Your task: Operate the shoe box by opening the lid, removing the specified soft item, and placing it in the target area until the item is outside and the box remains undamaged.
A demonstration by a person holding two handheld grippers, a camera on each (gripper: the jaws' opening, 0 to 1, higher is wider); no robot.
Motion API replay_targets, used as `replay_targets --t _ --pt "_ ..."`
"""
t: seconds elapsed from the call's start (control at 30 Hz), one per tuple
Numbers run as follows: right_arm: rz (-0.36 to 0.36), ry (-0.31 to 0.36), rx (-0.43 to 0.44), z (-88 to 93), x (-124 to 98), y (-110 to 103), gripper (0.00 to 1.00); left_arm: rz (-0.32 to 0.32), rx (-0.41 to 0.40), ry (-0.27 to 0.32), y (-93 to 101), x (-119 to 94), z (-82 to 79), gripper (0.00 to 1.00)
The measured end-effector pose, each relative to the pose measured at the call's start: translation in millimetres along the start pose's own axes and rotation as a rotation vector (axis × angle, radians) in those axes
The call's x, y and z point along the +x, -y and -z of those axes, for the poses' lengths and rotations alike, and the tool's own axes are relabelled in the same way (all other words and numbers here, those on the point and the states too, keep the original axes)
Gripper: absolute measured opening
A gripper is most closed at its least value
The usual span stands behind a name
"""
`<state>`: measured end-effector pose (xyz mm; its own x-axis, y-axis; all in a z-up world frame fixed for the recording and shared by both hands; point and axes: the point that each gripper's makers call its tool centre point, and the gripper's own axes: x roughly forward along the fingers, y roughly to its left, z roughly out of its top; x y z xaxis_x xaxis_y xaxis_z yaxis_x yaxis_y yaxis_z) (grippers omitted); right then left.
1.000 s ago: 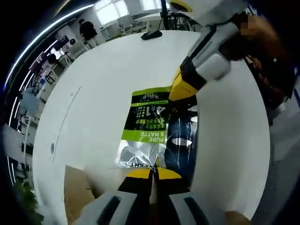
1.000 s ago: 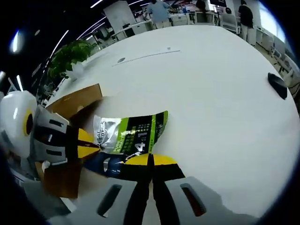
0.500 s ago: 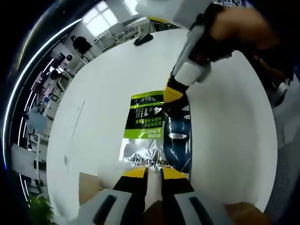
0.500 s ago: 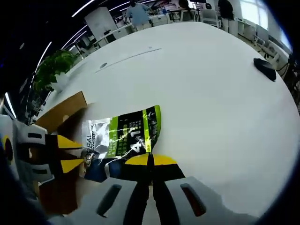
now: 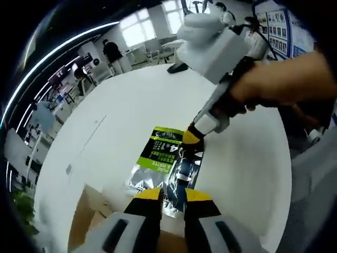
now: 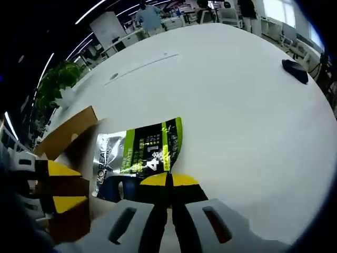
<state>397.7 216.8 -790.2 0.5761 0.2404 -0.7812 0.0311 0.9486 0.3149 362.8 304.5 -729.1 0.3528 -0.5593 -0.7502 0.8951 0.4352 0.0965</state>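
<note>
White tabletop (image 6: 242,105) carrying the open brown shoe box (image 6: 66,134) and, just beside it, the green-and-silver soft pouch (image 6: 139,155), lying outside the box. The right tool (image 6: 169,182), jaws pressed together, pinches the pouch's near edge; the left tool (image 5: 171,196) stands apart from the pouch with a narrow gap between its jaws, gripping nothing. Judged step: setting the pouch down. Lower it flat, clear of the box wall, then part the jaws.

pouch (image 6: 138,155): 1 | cardboard box (image 6: 66,134): 1 | grippers: 2 | potted plant (image 6: 57,84): 1 | table (image 6: 237,116): 1
</note>
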Motion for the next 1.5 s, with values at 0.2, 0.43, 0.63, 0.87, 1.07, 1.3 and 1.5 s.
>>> replay_targets --t 0.2,0.43,0.63,0.87,1.07,1.3,1.5 --pt "-0.022 0.003 -0.032 0.0 3.2 -6.6 0.00 0.000 -0.047 0.039 -1.0 -12.1 -0.2 0.16" --pt "-0.015 0.012 -0.088 1.2 0.5 -8.6 0.04 -0.012 -0.097 0.077 -1.2 -28.3 -1.8 0.17" --pt "-0.020 0.047 -0.135 -3.1 -8.8 -12.1 0.12 -0.022 -0.117 0.102 -0.7 -41.6 -3.5 0.18" --pt "-0.033 0.067 -0.192 -5.6 -21.3 -18.2 0.17 -0.031 -0.147 0.115 -2.1 -57.1 1.5 0.22" --pt "-0.058 0.100 -0.224 -9.3 -39.3 -28.8 0.20 -0.051 -0.163 0.132 -5.1 -72.1 5.2 0.27" --pt "-0.069 0.123 -0.261 -10.2 -60.3 -40.1 0.24 -0.087 -0.203 0.162 -13.0 -92.1 13.6 0.29" --pt "-0.081 0.139 -0.290 -8.9 -77.9 -48.2 0.29 -0.107 -0.236 0.170 -16.4 -106.8 25.0 0.31"
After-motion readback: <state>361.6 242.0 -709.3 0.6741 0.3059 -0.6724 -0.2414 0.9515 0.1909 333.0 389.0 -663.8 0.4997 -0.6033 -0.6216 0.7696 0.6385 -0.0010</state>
